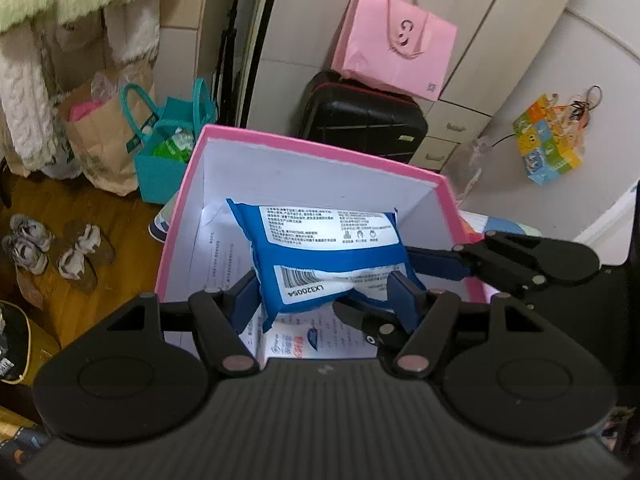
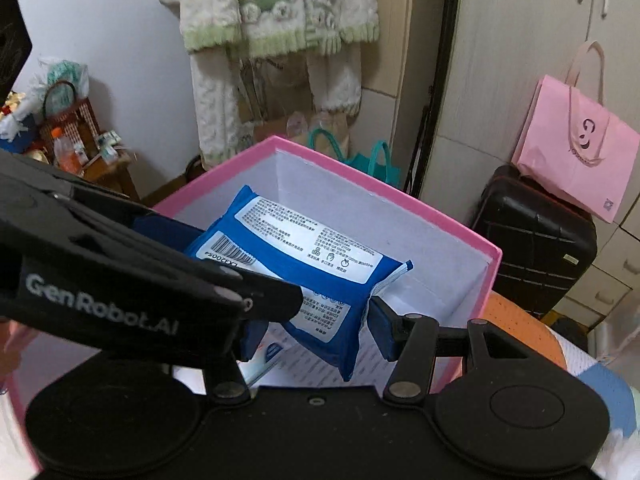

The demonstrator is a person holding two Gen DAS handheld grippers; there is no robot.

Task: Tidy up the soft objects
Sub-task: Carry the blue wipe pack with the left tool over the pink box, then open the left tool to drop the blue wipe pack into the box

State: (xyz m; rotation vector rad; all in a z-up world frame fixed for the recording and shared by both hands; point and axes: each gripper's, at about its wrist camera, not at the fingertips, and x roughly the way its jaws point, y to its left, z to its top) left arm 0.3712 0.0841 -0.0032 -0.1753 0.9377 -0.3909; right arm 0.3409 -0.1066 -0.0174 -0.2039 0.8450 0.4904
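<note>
Pink box (image 1: 312, 148) | blue wipes pack (image 1: 320, 256) inside | paper sheets (image 1: 216, 256) beneath

A pink paper bag (image 1: 394, 46) sits on a black suitcase (image 1: 362, 118) beside pale cabinets (image 2: 520, 60). A teal tote (image 1: 170, 148) and brown bag (image 1: 102, 144) stand on wooden floor (slippers (image 1: 78, 254) nearby); fluffy robes (image 2: 276, 40) hang above

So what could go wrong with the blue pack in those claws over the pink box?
1. The blue pack is soft and already bends between the left claw and the right claw; squeezed harder, it might crumple.
2. It hangs tilted above the pink box. If one claw lets go first, it could swing or land crooked on the papers inside.
</note>
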